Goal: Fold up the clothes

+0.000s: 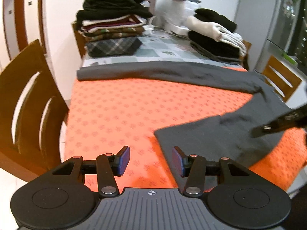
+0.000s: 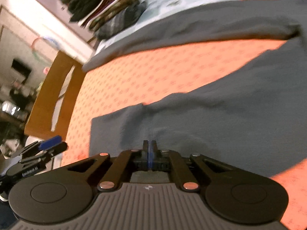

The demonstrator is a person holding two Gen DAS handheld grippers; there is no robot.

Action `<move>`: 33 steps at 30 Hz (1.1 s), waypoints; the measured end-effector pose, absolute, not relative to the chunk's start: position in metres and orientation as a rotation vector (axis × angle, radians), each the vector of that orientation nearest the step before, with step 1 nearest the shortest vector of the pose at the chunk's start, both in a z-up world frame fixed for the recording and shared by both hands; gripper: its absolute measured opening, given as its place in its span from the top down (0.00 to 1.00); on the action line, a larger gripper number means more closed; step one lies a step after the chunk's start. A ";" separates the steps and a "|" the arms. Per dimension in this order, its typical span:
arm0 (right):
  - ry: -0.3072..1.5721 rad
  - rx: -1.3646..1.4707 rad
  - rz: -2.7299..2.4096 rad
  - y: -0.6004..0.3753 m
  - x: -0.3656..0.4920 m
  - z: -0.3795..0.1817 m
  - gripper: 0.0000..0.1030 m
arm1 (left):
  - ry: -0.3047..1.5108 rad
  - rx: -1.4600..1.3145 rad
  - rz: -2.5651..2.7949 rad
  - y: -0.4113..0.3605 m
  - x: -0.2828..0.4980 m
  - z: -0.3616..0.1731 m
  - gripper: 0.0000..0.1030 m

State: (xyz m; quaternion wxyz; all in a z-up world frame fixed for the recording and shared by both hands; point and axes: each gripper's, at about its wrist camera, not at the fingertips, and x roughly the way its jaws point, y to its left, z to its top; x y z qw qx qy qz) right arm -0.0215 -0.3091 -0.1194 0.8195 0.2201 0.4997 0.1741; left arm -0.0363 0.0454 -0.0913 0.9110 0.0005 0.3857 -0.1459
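**Right gripper pinches a grey trouser leg; left gripper waits released**

A pair of dark grey trousers (image 1: 226, 134) lies spread in a V on a surface covered by an orange patterned cloth (image 1: 119, 115). One leg stretches across the far side of the orange cloth; the other runs toward the camera, its cut end lying flat near the front edge.

The right gripper (image 2: 149, 149) is clenched, its blue pads pressed together at the fabric of the near leg. A small ridge of cloth rises just ahead of the tips, so it appears to have nipped a fold of the trousers (the cloth between the pads is hidden, so this is a judgement). The left gripper (image 1: 150, 160) is released, jaws apart with nothing between them, hovering above bare orange cloth just beside the near leg's end corner.

At the far end of the surface sit two piles of folded clothes (image 1: 113, 21), and a wooden chair (image 1: 28, 99) stands to the left.

The step in hand looks like bringing the near leg over onto the far one. To do it well, the left gripper should likely take the free corner of the hem, so both grippers lift together, keeping the edge taut and the seams lined up.
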 end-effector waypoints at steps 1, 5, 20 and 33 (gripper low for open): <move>1.058 0.467 0.341 -0.320 -0.026 -0.116 0.99 | 0.792 -0.002 -0.290 0.047 -0.034 -0.091 0.50; 1.044 0.494 0.270 -0.355 -0.036 -0.112 0.99 | 0.796 -0.031 -0.272 0.051 -0.021 -0.091 0.50; 1.090 0.384 0.480 -0.292 -0.010 -0.129 0.51 | 0.801 0.006 -0.321 0.037 -0.014 -0.091 0.44; 1.134 0.380 0.503 -0.271 -0.004 -0.142 0.98 | 0.807 -0.035 -0.230 0.066 -0.027 -0.091 0.43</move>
